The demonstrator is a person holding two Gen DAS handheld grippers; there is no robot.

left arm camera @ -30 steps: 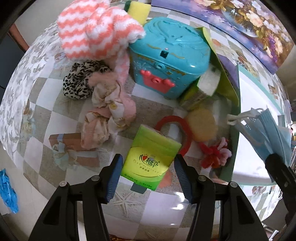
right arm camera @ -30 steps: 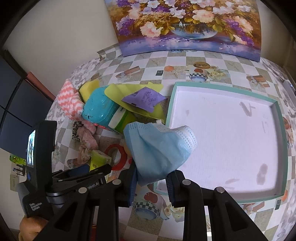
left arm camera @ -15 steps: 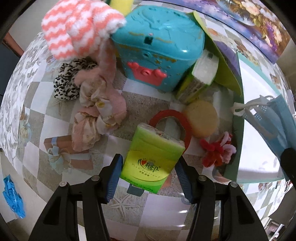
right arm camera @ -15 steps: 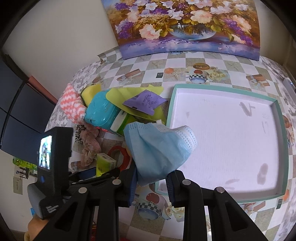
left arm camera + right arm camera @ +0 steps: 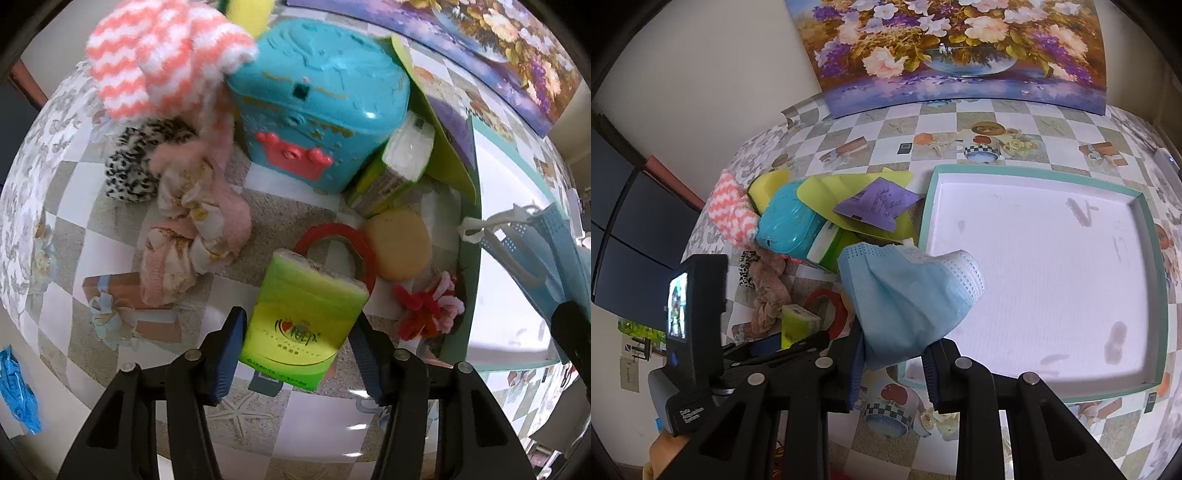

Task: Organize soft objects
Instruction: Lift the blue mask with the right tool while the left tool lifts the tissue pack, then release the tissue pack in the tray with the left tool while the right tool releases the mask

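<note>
1. Compared with the frame one second earlier, the green plastic-wrapped tissue pack (image 5: 304, 319) fills more of the left wrist view and now sits deep between the blue pads of the left gripper (image 5: 297, 354); the pads flank it with a narrow gap on each side, so the jaws are spread and not yet clamped.
2. Right gripper (image 5: 892, 363): clenched on the pale blue pleated face mask (image 5: 908, 295), which hangs above the near left corner of the white tray with a teal rim (image 5: 1152, 258) (the tray's floor holds no objects).
3. Just beyond the tissue pack lie a red tape ring (image 5: 338, 242), partly under the pack's far end, and a round tan sponge (image 5: 400, 245) beside it; a red-and-pink yarn flower (image 5: 430, 308) rests against the tray's outer wall.
4. Left of these: a crumpled pink floral cloth (image 5: 192, 236) and a leopard-print scrunchie (image 5: 135, 168), touching.
5. Farther back stand a teal plastic toy box with a red clasp (image 5: 319, 110), a peach-and-white zigzag knitted cloth (image 5: 162, 55) leaning on it, and a second green tissue pack (image 5: 393, 173) wedged beside the box.
6. Checkered patterned tablecloth (image 5: 258, 428) underlies everything.
</note>
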